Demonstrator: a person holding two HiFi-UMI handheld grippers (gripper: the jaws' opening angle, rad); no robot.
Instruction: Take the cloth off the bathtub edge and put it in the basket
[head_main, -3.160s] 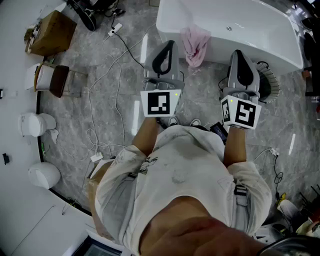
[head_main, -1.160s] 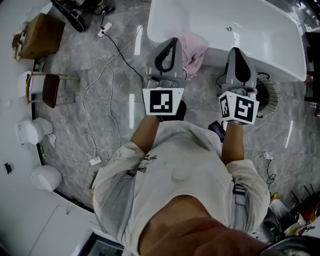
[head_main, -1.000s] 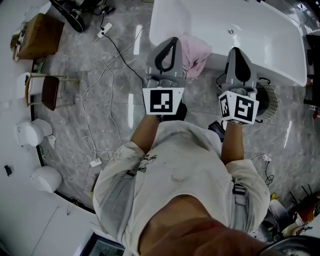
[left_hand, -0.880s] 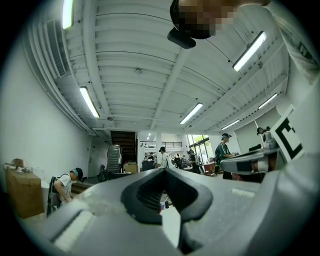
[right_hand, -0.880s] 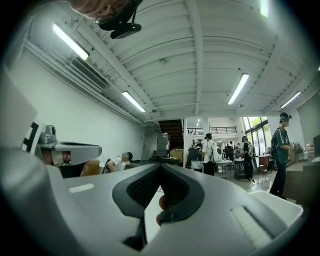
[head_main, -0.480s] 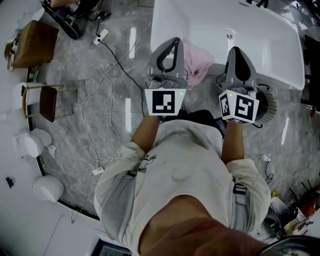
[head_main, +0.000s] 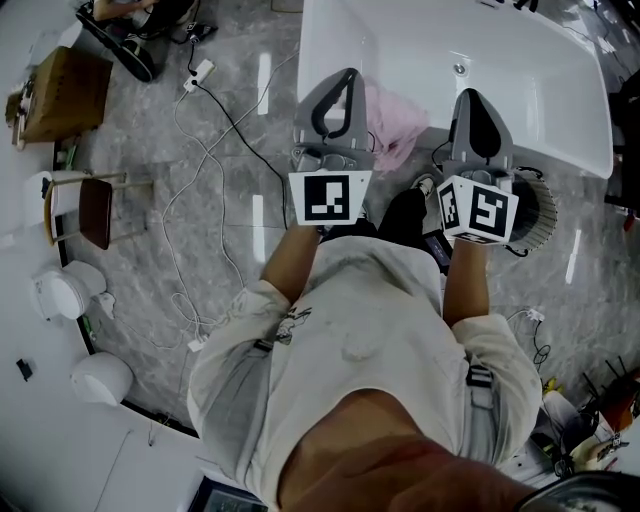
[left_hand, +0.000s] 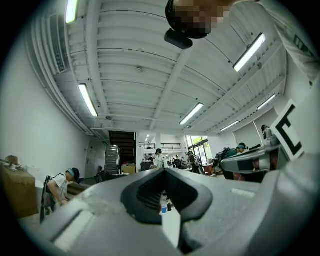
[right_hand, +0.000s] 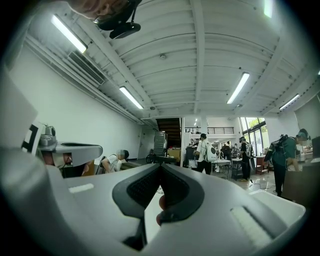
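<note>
Nothing is done yet, I judge. My left claw (head_main: 341, 85) is pressed together and empty, near the cloth (head_main: 398, 122). The cloth is pink, crumpled and limp, draped over the near edge of the tub (head_main: 520, 120). My right claw (head_main: 478, 102) is also pressed together on nothing. Grasping, lifting and carrying to what I take for the basket (head_main: 540, 205), on the floor at the right, are all left.

no word, number or brand can be read here. the left marker cube (head_main: 330, 197) on the left gripper (head_main: 345, 78) and the right marker cube (head_main: 480, 210) on the right gripper (head_main: 478, 97) carry only black and white square patterns. the shirt print (head_main: 290, 325), behind the left gripper, is too small to read.
</note>
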